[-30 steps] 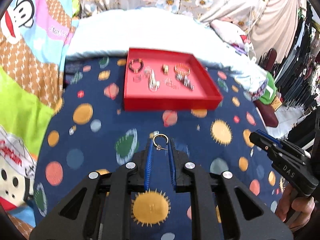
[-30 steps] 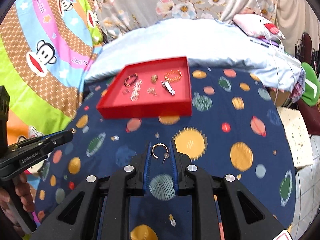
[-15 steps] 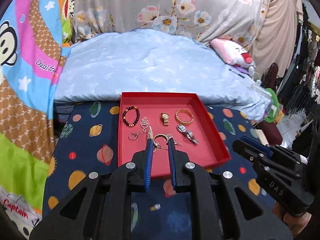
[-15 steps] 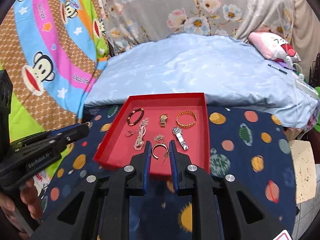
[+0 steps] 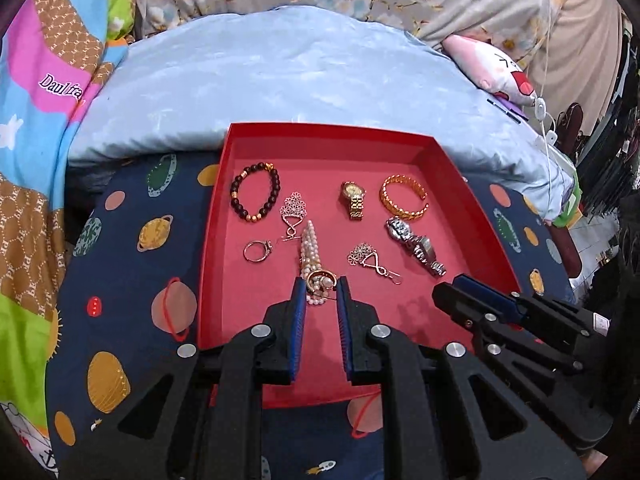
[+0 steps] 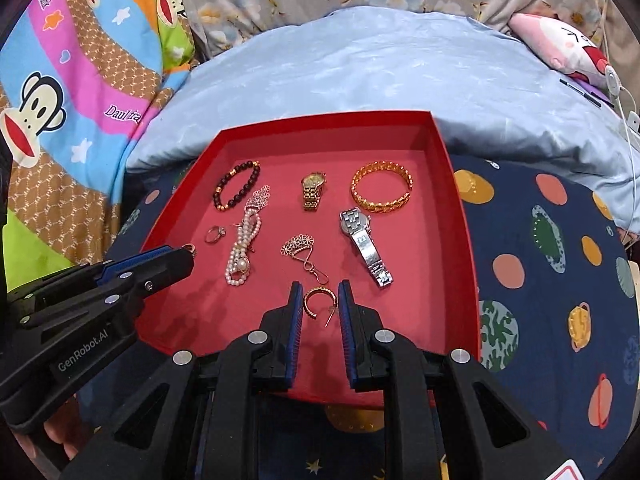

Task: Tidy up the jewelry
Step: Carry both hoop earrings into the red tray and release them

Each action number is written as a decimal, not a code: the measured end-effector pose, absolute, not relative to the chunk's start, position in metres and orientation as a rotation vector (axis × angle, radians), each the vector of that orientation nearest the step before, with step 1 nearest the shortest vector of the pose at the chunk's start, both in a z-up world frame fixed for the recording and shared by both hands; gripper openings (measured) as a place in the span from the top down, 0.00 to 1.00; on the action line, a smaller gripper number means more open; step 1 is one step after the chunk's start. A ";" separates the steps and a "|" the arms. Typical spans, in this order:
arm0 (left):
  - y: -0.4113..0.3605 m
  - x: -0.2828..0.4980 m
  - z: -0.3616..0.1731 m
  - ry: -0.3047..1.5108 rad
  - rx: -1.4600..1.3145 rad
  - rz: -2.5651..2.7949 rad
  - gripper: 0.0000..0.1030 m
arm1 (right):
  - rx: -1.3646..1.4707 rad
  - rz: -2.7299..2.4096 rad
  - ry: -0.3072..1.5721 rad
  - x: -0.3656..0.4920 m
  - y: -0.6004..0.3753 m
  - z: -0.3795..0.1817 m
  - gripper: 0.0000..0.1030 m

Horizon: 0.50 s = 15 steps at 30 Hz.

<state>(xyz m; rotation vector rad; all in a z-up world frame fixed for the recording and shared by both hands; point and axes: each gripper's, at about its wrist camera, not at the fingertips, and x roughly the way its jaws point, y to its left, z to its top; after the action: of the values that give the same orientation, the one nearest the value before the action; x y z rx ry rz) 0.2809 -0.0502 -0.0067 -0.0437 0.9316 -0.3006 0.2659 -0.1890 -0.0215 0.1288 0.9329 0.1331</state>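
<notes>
A red tray [image 5: 472, 184] [image 6: 460, 208] lies on the planet-print cloth and holds several jewelry pieces. My left gripper [image 5: 319, 282] is shut on a gold hoop earring [image 5: 318, 274] over the tray's near left part, above a pearl strand [image 5: 310, 248]. My right gripper [image 6: 319, 290] is shut on a second gold hoop earring [image 6: 316, 302] over the tray's near middle. In the tray lie a bead bracelet [image 5: 256, 192], a ring [image 5: 256, 250], a gold watch [image 5: 353, 198], a gold bangle [image 5: 404, 196], a silver watch [image 5: 416, 246] and two flower earrings [image 5: 294, 210].
A light blue pillow [image 5: 300, 80] lies right behind the tray. A pink plush [image 5: 492, 68] and a white cable [image 5: 546, 112] are at the far right. Colourful monkey-print bedding [image 6: 80, 100] rises at the left. The right gripper's body [image 5: 520, 320] is beside my left one.
Both grippers have moved forward from above the cloth to above the tray, each still holding its hoop earring. The tray now appears much closer and larger.
</notes>
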 end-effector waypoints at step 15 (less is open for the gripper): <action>-0.038 0.278 -0.007 0.943 -0.082 -0.252 0.82 | 0.157 0.114 0.908 0.259 -0.196 -0.012 0.82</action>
<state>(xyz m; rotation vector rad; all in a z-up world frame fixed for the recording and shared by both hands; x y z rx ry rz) 0.2781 -0.0376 -0.0067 -0.0824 0.9429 -0.2523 0.2591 -0.1958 -0.0125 0.1569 0.9079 0.1139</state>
